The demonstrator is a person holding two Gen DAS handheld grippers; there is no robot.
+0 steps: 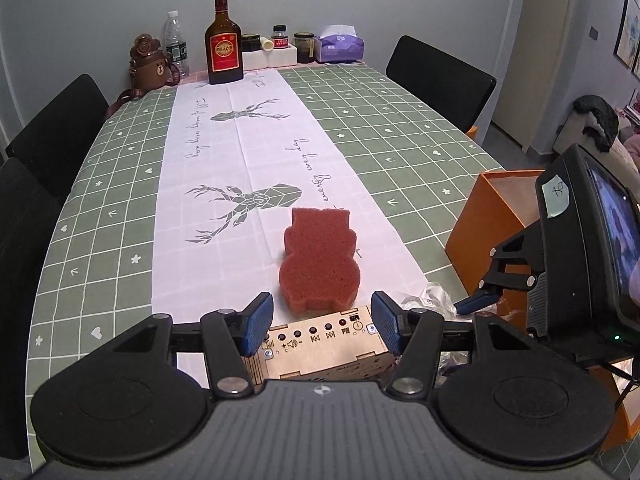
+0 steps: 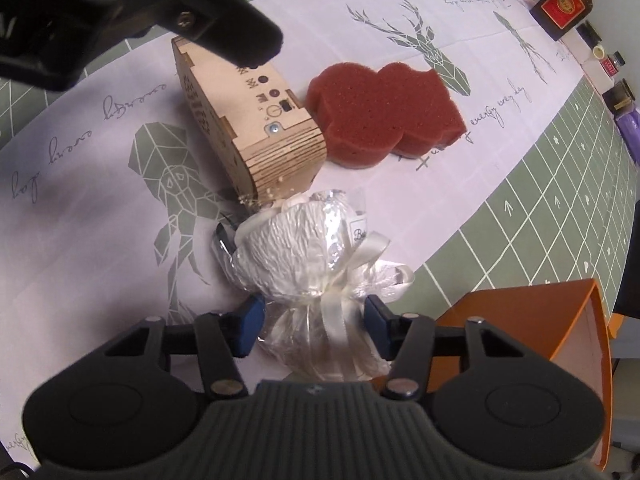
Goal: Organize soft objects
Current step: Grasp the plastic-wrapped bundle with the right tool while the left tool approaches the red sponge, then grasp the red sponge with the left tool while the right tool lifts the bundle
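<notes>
The sponge (image 2: 384,110) is matt, porous red foam; the box (image 2: 256,120) is pale raw plywood (layered edges showing). The pouch (image 2: 304,256) is glossy crinkled film tied with satin ribbon, lying on a smooth printed cloth (image 1: 120,184)

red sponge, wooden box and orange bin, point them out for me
red sponge (image 1: 318,264), left wrist view, middle of its top face
wooden box (image 2: 256,120), right wrist view, its button panel
orange bin (image 1: 480,216), left wrist view, its near outer wall
</notes>
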